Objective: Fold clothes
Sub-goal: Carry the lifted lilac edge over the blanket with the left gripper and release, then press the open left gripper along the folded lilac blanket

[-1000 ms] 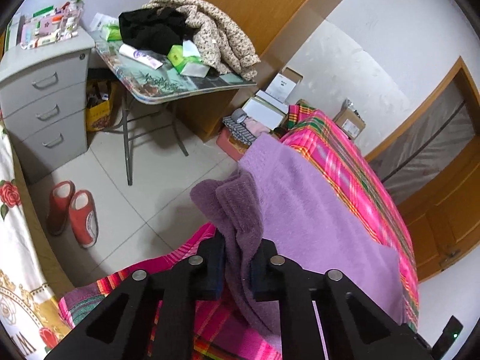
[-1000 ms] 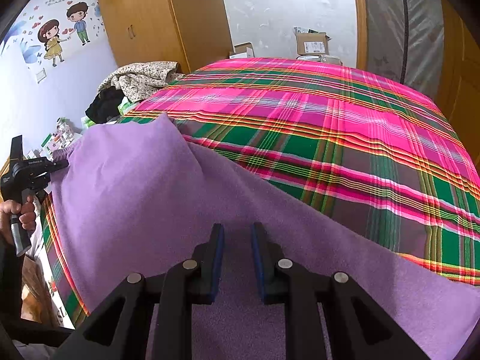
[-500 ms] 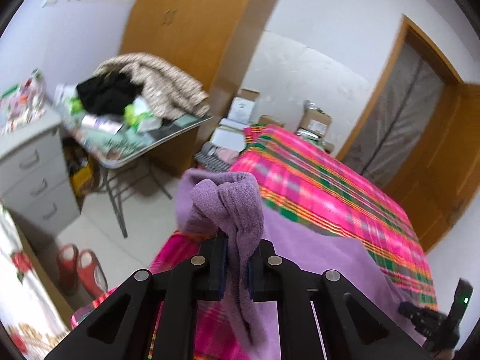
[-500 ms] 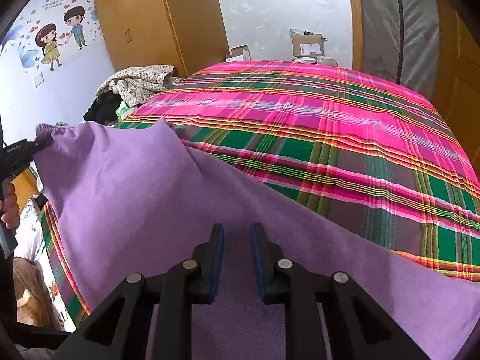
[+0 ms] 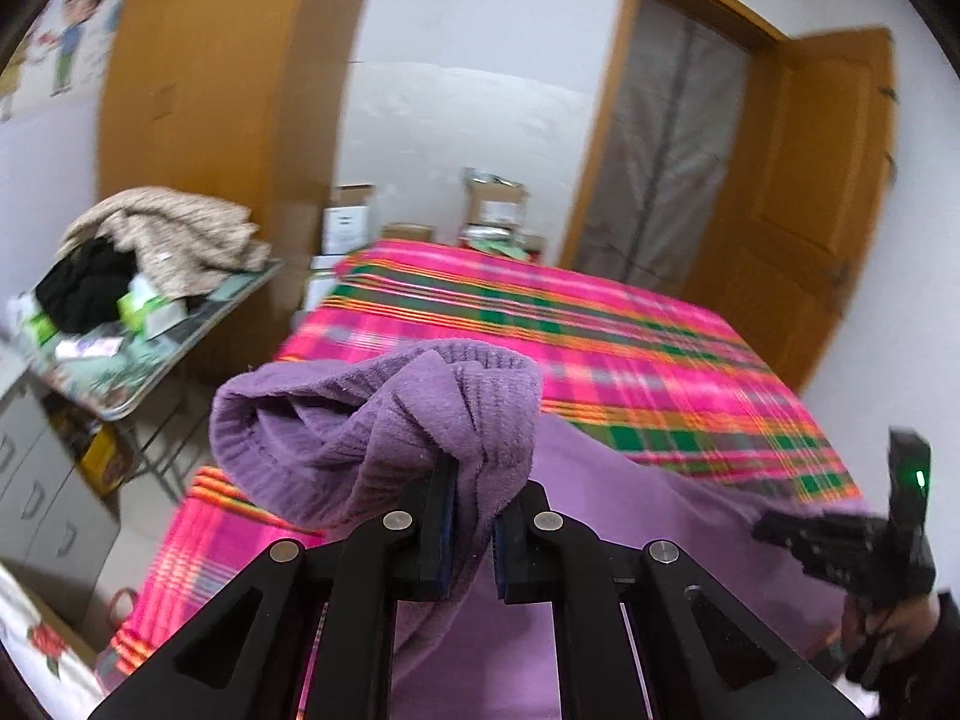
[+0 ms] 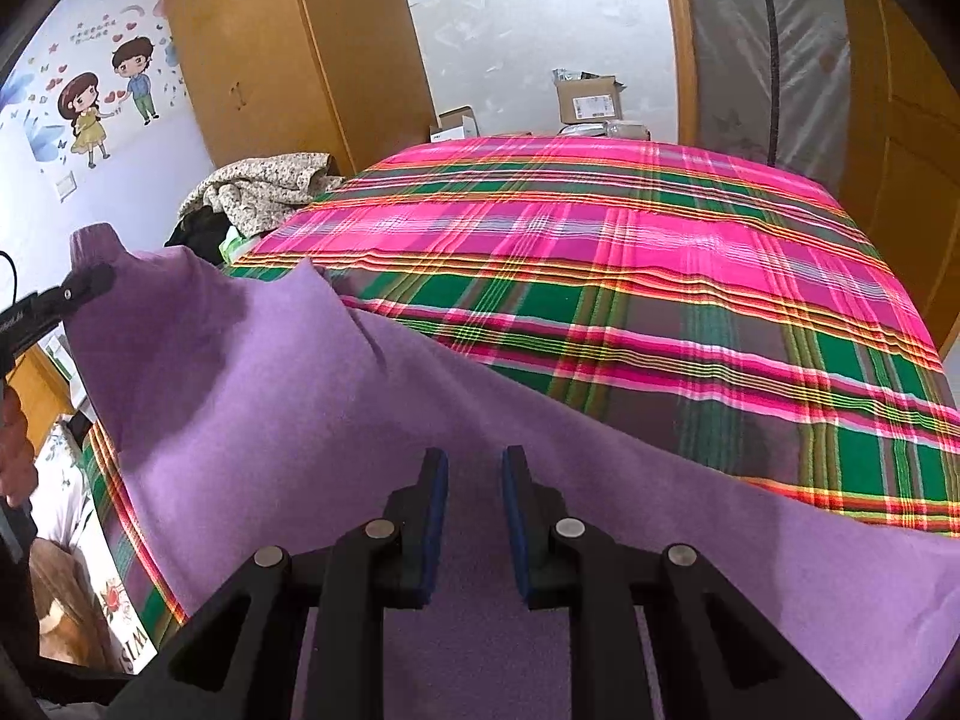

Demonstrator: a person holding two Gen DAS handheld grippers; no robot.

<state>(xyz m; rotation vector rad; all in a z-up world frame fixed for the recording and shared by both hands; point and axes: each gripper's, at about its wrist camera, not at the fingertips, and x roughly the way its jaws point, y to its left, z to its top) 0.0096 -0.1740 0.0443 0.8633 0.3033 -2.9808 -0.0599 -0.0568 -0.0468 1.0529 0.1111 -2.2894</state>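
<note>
Your left gripper (image 5: 468, 531) has its fingers pinched on a bunched, ribbed end of the soft purple knit garment (image 5: 384, 420), which looks like a cuff or hem. That end is lifted clear of the bed with the pink-and-green plaid cover (image 5: 600, 324). The rest of the garment trails down from the fingers toward 5 o'clock in the left wrist view and spreads flat on the cover.

In the right wrist view the raised end stands at 10 o'clock (image 6: 102, 252). From there the garment's long axis runs down across the picture to 4 o'clock along the near edge of the bed.

Your right gripper (image 6: 474, 522) hovers over the middle of that flat stretch. Its fingers are spread with a clear gap and nothing is between them. Whether they touch the knit I cannot tell.

The relation that matters is that the lifted end lies well to the left of your right fingers, with the flat body between the two grippers. My judgement is that any fold will carry the left-hand end along that axis toward 4 o'clock. The left gripper is the one already holding fabric. The right is nearer the place where a crease would form.
</note>
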